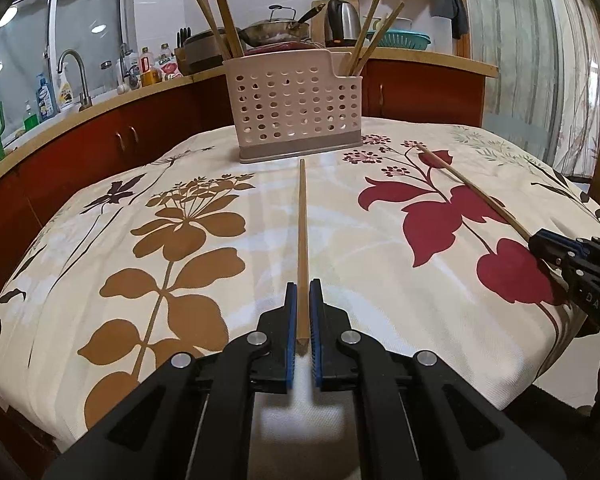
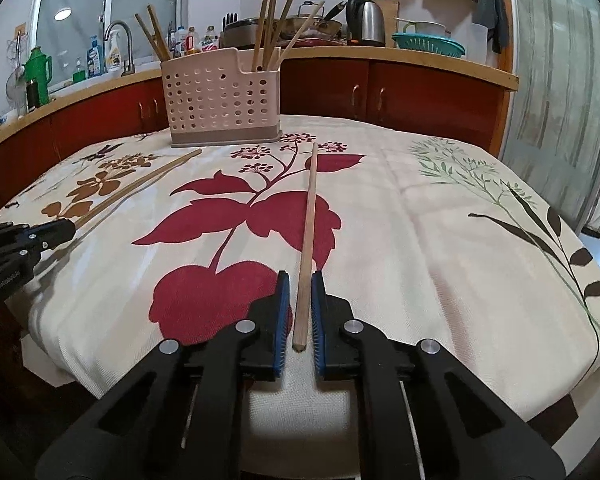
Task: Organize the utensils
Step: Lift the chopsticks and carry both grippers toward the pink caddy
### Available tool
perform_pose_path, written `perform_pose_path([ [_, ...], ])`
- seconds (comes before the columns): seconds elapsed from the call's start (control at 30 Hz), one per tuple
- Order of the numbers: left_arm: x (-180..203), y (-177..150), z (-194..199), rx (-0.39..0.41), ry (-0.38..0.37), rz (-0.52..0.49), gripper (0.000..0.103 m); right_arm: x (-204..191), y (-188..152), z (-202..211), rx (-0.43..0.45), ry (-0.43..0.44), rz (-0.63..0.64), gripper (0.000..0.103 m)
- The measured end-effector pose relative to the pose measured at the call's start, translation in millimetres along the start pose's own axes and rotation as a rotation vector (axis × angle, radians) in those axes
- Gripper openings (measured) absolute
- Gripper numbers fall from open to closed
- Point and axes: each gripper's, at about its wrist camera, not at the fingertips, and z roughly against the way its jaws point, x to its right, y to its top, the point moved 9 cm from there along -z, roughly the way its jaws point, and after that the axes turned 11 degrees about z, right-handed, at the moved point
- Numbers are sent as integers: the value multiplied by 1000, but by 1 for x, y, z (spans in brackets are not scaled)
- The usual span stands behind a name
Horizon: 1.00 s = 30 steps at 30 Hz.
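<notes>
Left gripper [image 1: 303, 286] clamping the near end of a darker chopstick [image 1: 302, 220], its far tip pointing toward the perforated pink holder [image 1: 296, 110] and stopping just short of it. Right gripper [image 2: 300, 278] bracketing the near end of a paler chopstick [image 2: 309, 216] with a narrow gap showing on each side, not pinching it. Both chopsticks lying on the floral tablecloth [image 2: 440, 248]. Holder standing at the table's far side, carrying upright chopsticks in its left end [image 1: 220, 24] and right end [image 1: 370, 36].
</notes>
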Motion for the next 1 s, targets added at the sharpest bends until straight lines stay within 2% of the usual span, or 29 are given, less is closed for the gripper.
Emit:
perform_pose_path([
  [0.07, -1, 0, 1, 2, 2, 0, 7, -2, -1, 2, -2, -5, 22, 14],
  [0.13, -2, 0, 2, 4, 0, 2, 7, -2, -1, 2, -4, -4, 21, 7],
  [0.23, -3, 2, 7, 20, 5, -6, 7, -1, 1, 4, -2, -8, 17, 7],
  [0.6, -10, 33, 43, 121, 16, -8, 7, -4, 49, 51, 149, -45, 89, 6],
  [1.0, -9, 71, 88, 235, -7, 0, 7, 7, 101, 93, 285, -45, 66, 6],
])
